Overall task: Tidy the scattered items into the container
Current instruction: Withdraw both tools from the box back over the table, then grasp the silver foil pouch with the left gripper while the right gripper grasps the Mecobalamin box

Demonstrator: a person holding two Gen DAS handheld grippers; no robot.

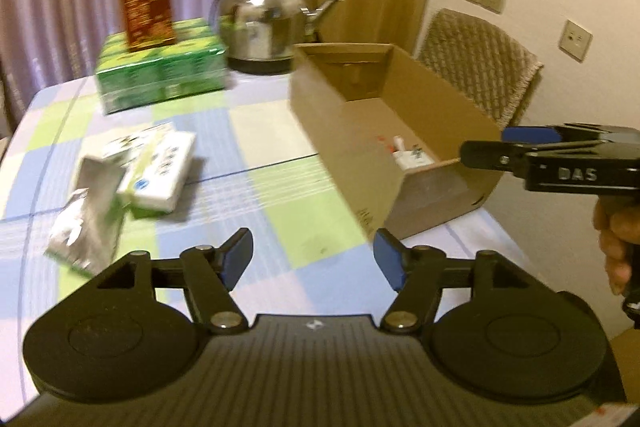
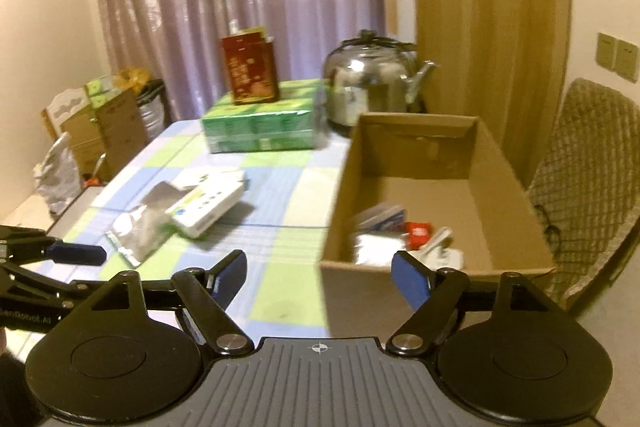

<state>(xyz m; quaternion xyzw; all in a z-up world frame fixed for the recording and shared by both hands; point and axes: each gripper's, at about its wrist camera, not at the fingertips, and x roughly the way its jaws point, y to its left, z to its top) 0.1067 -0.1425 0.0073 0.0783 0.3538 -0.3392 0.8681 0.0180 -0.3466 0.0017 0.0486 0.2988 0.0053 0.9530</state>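
Note:
An open cardboard box (image 1: 340,131) (image 2: 500,163) stands on the right of the checked table; inside lie a silver pouch (image 2: 376,247), a red packet (image 2: 418,233) and white items (image 1: 408,155). On the left of the table lie a silver foil pouch (image 1: 86,211) (image 2: 140,227) and a white-and-green tissue pack (image 1: 156,171) (image 2: 208,207), touching. My left gripper (image 1: 314,259) is open and empty above the table's near part. My right gripper (image 2: 320,279) is open and empty over the box's near left corner; it shows from the side in the left wrist view (image 1: 520,143).
A green multipack (image 1: 160,75) (image 2: 260,131) with a red-brown carton (image 1: 146,11) (image 2: 250,71) on top stands at the back. A steel kettle (image 1: 264,23) (image 2: 368,83) stands behind the box. A woven chair (image 1: 480,63) (image 2: 588,187) stands at the right.

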